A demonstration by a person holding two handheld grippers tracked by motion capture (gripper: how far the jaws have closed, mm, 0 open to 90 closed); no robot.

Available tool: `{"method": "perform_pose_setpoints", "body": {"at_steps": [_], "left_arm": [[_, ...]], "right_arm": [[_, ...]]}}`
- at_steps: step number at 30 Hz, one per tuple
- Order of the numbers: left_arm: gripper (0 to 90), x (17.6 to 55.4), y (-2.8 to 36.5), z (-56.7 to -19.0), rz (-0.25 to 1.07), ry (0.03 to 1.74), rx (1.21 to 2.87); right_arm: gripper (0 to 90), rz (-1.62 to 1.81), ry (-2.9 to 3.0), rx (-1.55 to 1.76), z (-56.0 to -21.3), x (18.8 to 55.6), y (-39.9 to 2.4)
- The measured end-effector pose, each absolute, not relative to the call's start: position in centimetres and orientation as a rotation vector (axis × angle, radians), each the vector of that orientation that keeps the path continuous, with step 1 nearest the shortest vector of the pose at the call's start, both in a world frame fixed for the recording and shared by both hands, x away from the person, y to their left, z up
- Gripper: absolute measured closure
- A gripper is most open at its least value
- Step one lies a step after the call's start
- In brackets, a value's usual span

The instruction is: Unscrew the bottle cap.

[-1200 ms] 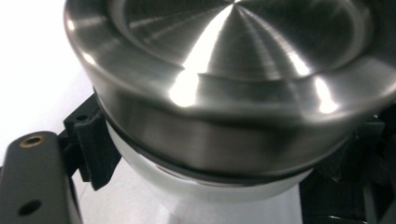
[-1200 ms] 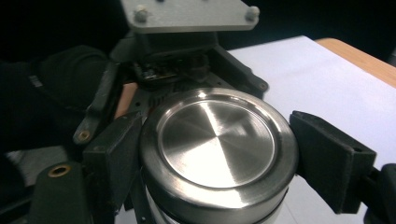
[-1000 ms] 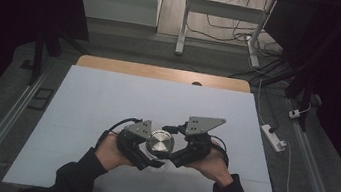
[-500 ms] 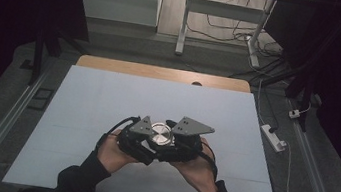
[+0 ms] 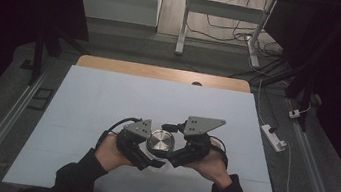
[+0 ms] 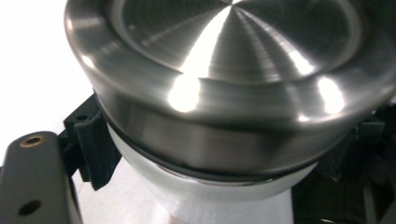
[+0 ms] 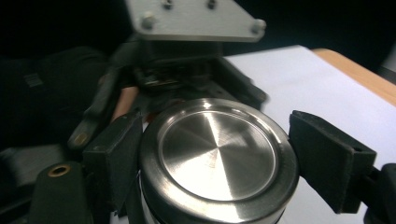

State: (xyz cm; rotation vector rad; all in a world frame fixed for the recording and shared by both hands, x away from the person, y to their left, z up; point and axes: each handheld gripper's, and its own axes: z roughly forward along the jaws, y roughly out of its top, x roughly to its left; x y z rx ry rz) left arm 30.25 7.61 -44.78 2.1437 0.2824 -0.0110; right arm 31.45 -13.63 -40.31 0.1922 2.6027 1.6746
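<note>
A white jar (image 6: 219, 196) with a brushed steel lid (image 5: 160, 141) is held above the white table sheet (image 5: 107, 97), tilted toward the high camera. My left gripper (image 5: 153, 158) is shut on the jar's white body just under the lid, and one of its black pads (image 6: 91, 142) presses the side. My right gripper (image 5: 170, 142) comes in from the right. Its jaws stand on opposite sides of the lid (image 7: 217, 156), with the left pad (image 7: 116, 149) against the rim and the right pad (image 7: 327, 158) at the rim's edge. The lid (image 6: 224, 70) sits flat on the jar.
The table's wooden far edge (image 5: 161, 72) lies beyond the sheet. A white power strip (image 5: 272, 136) and cables lie on the floor to the right. A metal frame leg (image 5: 184, 22) stands behind the table. Both hands work near the sheet's front middle.
The right gripper swung in toward the left gripper half a second ago, then swung back out to the right around the lid. The left gripper and jar stayed almost still.
</note>
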Motion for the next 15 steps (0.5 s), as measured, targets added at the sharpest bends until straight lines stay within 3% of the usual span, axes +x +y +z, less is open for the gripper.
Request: {"method": "perform_pose_setpoints", "body": {"at_steps": [3,7,15], "left_arm": [[15.4,30.2,7.4,-44.8,0.000,0.298,2.146],[15.4,30.5,7.7,-44.8,0.057,0.404,2.138],[15.4,30.3,7.5,-44.9,0.186,0.536,2.146]], "right_arm": [[18.4,1.700,2.632,0.177,-40.4,31.9,-14.1],[10.3,1.569,2.558,0.420,-39.7,31.4,-13.6],[13.7,1.463,2.407,0.605,-40.2,29.8,-11.6]]}}
